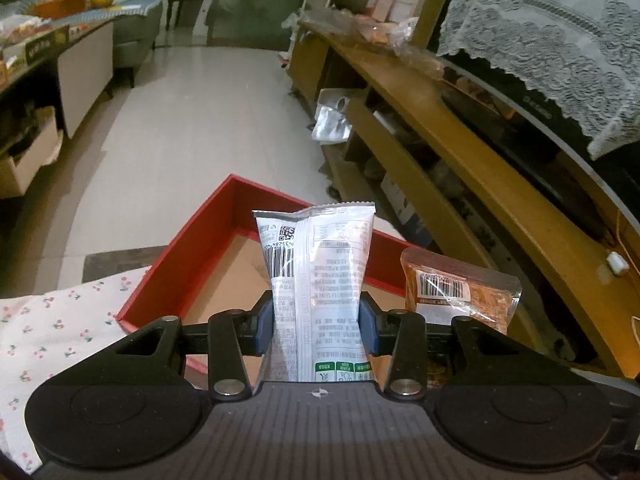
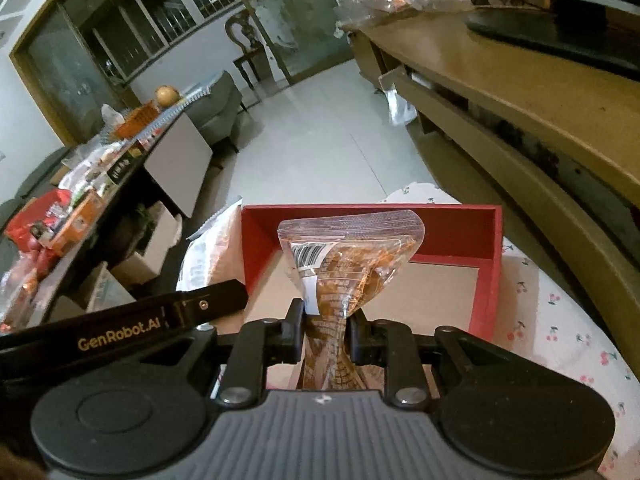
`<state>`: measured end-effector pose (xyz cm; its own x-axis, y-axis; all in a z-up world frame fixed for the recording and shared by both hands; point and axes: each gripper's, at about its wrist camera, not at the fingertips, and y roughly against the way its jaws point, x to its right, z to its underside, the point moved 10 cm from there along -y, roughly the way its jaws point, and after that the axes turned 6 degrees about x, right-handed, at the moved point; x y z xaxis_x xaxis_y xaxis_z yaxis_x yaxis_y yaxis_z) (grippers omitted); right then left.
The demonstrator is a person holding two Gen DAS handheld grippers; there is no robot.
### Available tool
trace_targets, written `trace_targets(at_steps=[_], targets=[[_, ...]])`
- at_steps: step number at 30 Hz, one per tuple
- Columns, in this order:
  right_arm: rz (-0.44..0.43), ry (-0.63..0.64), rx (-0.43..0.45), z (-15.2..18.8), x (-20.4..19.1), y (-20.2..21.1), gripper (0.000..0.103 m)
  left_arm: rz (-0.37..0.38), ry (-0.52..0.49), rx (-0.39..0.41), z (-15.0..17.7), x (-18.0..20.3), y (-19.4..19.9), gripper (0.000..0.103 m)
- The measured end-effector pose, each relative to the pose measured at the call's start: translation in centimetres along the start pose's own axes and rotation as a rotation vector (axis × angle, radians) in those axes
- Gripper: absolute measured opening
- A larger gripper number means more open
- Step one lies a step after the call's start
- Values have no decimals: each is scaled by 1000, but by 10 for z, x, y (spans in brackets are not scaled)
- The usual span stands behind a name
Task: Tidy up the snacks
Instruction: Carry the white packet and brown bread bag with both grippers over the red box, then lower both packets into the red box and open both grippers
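My left gripper [image 1: 318, 326] is shut on a silver snack packet [image 1: 320, 264] printed with a barcode, held upright over the red box [image 1: 180, 252]. To its right the orange snack bag [image 1: 460, 292] shows in the left wrist view. In the right wrist view my right gripper [image 2: 326, 334] is shut on that clear orange snack bag [image 2: 348, 256], pinched at its middle above the red box [image 2: 486, 276] with its brown cardboard floor. The box floor under both packets looks bare. The left gripper's black body [image 2: 160, 312] crosses the lower left of the right wrist view.
The red box rests on a cherry-print cloth [image 1: 52, 320]. A long wooden cabinet [image 1: 460, 136] with cluttered shelves runs along the right, a dark screen under lace above it. A low table [image 2: 80, 208] piled with snacks stands at left. Pale tiled floor [image 1: 192, 120] lies beyond.
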<state>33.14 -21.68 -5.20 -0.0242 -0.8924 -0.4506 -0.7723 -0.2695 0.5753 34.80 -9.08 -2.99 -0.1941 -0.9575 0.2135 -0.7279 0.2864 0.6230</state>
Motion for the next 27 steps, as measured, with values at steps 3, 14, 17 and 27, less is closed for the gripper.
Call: trace_targets(at_steps=[3, 14, 17, 27], targets=[[6, 17, -9, 0, 0, -16, 42, 4, 14, 2, 0, -9, -12, 49], [41, 51, -65, 18, 12, -60, 42, -17, -23, -37, 16, -27, -50, 49], [42, 74, -87, 29, 10, -68, 43, -37, -22, -62, 25, -35, -54, 45], [50, 124, -114, 40, -1, -67, 46, -93, -73, -73, 39, -37, -39, 43]])
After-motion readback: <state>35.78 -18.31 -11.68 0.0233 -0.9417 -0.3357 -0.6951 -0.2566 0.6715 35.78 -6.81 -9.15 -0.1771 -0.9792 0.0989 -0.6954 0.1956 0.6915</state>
